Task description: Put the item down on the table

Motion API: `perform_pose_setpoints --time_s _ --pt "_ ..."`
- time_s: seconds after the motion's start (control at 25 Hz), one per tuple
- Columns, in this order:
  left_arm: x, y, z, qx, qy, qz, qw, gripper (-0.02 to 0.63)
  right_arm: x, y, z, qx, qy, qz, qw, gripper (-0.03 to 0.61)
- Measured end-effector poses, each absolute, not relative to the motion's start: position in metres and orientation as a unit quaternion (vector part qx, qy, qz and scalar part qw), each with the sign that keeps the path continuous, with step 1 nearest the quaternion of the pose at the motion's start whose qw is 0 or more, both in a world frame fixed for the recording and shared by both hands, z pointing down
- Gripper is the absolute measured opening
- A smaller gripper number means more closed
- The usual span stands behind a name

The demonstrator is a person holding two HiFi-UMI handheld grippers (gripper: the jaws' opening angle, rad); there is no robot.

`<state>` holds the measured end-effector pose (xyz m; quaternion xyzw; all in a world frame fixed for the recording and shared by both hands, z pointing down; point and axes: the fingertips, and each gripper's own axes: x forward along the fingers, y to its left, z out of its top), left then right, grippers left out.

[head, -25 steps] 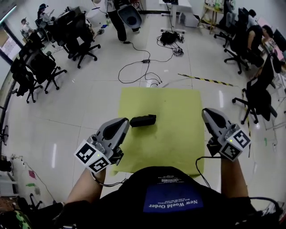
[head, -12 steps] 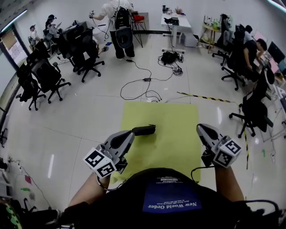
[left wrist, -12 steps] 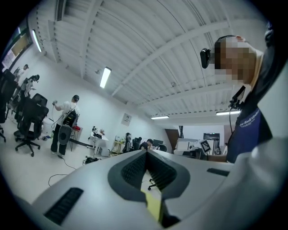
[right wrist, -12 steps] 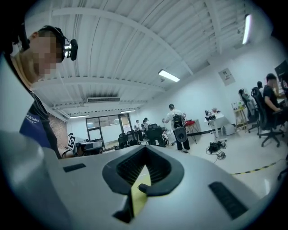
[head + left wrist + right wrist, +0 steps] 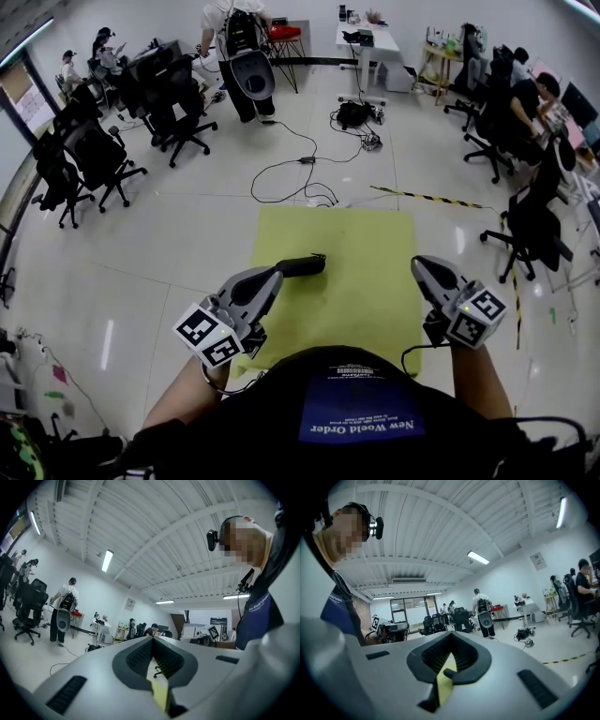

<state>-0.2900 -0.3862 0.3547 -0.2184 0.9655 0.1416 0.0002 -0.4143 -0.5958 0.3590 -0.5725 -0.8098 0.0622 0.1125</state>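
1. Item (image 5: 302,266), dark and oblong, lies on the yellow table (image 5: 370,253), with its long axis roughly left-right.
2. Left gripper (image 5: 270,279) is nearer, its tip just beside the item's left end. Its jaws are pressed together with nothing between them.
3. Right gripper (image 5: 420,267) is well apart to the right, jaws also together and empty.
4. My read: the item is already set down.
5. Unclear: whether the left tip touches the item, and what the item is. The person's torso hides the table's near edge.
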Motion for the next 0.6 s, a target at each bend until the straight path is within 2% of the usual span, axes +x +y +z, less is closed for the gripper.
perform_pose_setpoints --time_s 0.6 --pt "-0.2840 -0.3865 0.3535 -0.213 0.967 0.139 0.003 0.006 -0.4088 -0.5921 0.3563 -0.583 -0.804 0.054 0.108 -0.014"
